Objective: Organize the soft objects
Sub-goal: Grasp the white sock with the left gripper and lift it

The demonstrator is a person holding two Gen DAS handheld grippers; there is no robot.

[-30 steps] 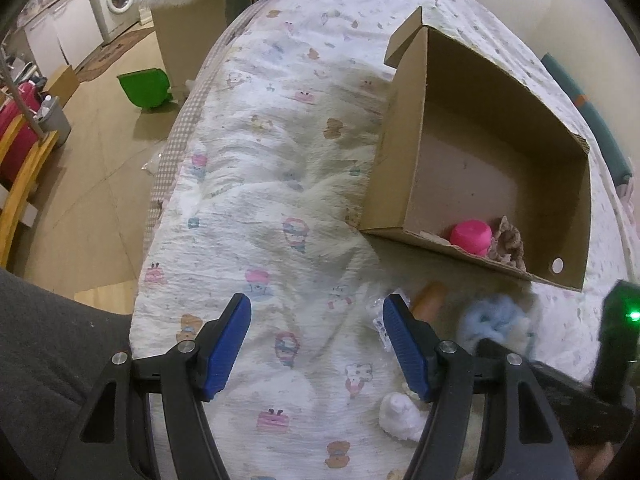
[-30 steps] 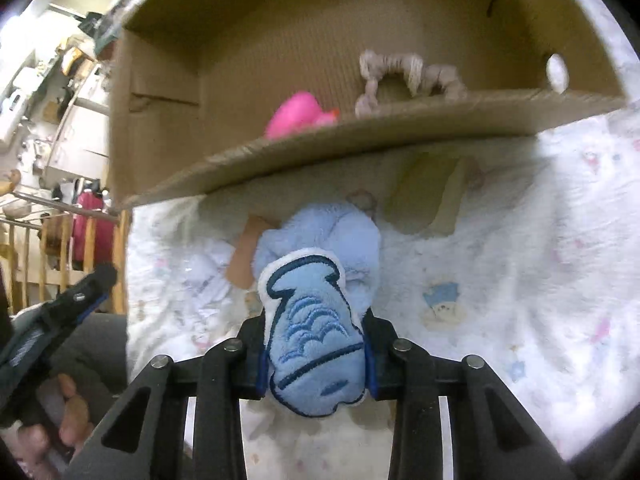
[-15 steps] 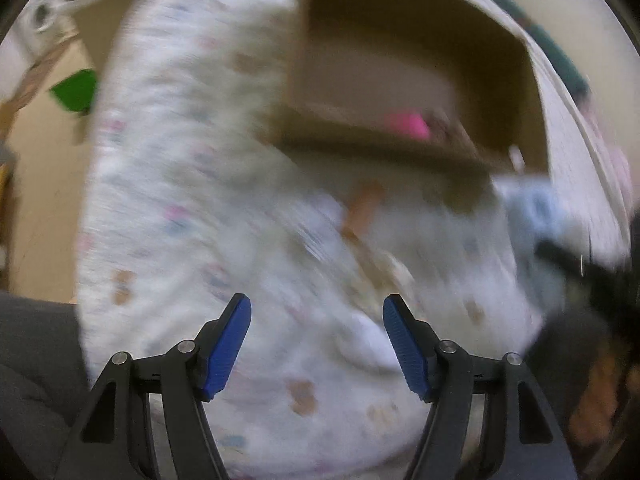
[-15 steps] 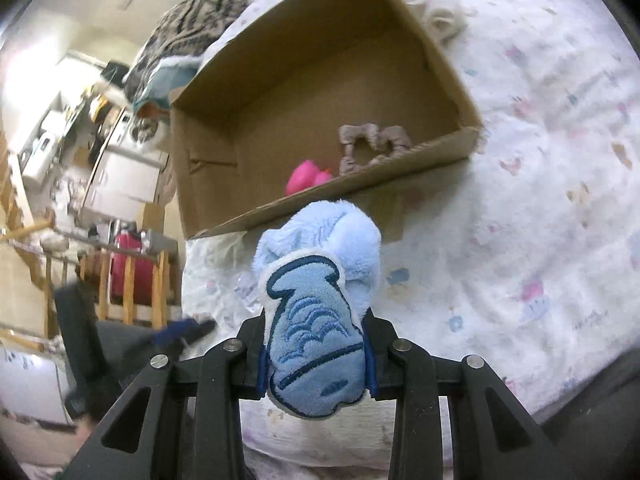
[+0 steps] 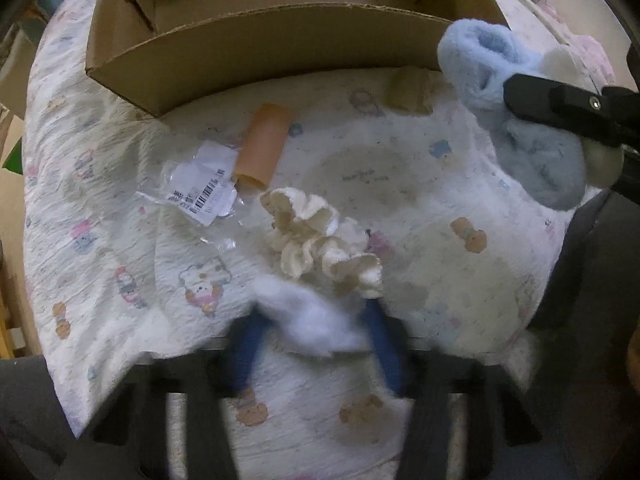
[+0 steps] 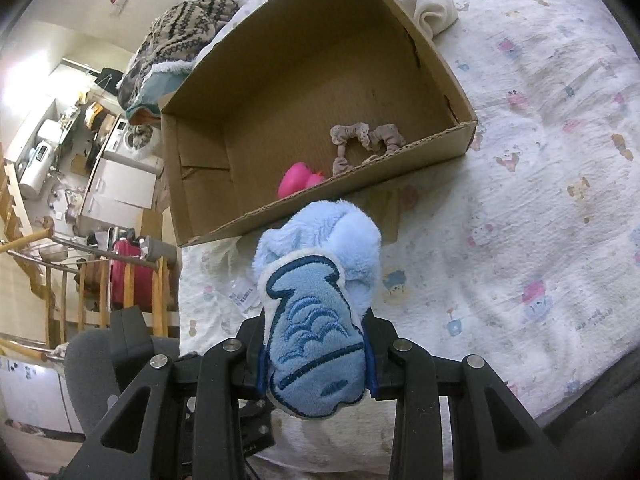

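On the printed bedsheet (image 5: 100,208), my left gripper (image 5: 312,340) points down over a white fluff tuft (image 5: 308,320). Its blue jaws are closing, and the tuft fills the gap between them. A cream scrunchie (image 5: 320,236) lies just beyond it. My right gripper (image 6: 316,364) is shut on a light blue plush toy (image 6: 320,248), held above the bed before the cardboard box (image 6: 280,216). The left wrist view shows that toy (image 5: 520,120) at the right. Inside the box lie a pink object (image 6: 298,184) and a beige scrunchie (image 6: 364,140).
An orange tube (image 5: 262,146) and a clear labelled plastic bag (image 5: 200,188) lie between the box's near wall (image 5: 256,52) and the cream scrunchie. A cream cloth (image 6: 432,4) sits behind the box. A knitted blanket (image 6: 180,32) and a red suitcase (image 6: 128,276) are off the bed's left.
My left gripper swung right and down onto the white tuft and its jaws narrowed around it. The right gripper lifted the blue plush up and back from the box.
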